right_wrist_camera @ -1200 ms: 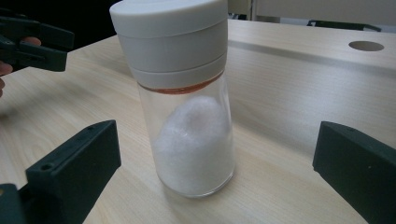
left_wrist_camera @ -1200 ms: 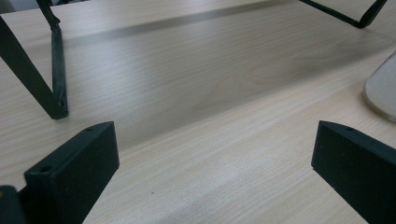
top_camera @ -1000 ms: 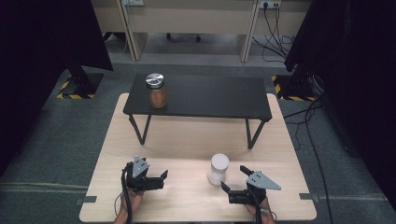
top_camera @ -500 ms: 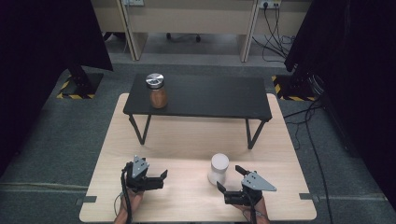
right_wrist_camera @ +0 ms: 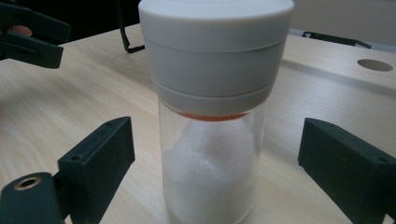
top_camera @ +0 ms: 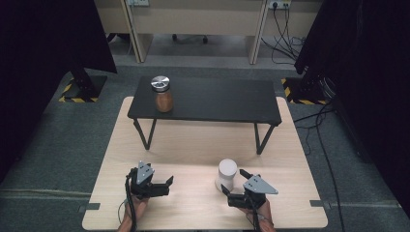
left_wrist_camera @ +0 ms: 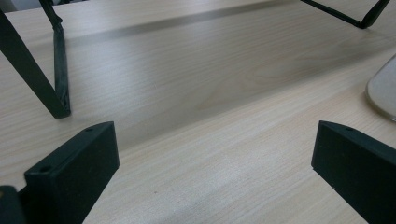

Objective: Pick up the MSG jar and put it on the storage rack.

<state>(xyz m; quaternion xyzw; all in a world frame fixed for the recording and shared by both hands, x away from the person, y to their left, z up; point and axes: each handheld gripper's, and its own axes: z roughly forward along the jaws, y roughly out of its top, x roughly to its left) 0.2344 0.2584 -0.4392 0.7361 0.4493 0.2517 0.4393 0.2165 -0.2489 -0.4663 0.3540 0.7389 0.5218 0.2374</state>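
From above, my forearms run off the near edge, and my right gripper (top_camera: 238,182) covers the near foot of the white-capped jar (top_camera: 226,173). In my right gripper view the jar's cap (right_wrist_camera: 216,37) is cut off at the top and its base at the bottom, so I cannot tell how it meets the table. In my left gripper view just a pale blurred sliver of the jar (left_wrist_camera: 384,88) shows at the right edge. The contents of the brown jar (top_camera: 163,94) on the far black stand (top_camera: 217,99) are too small to tell.
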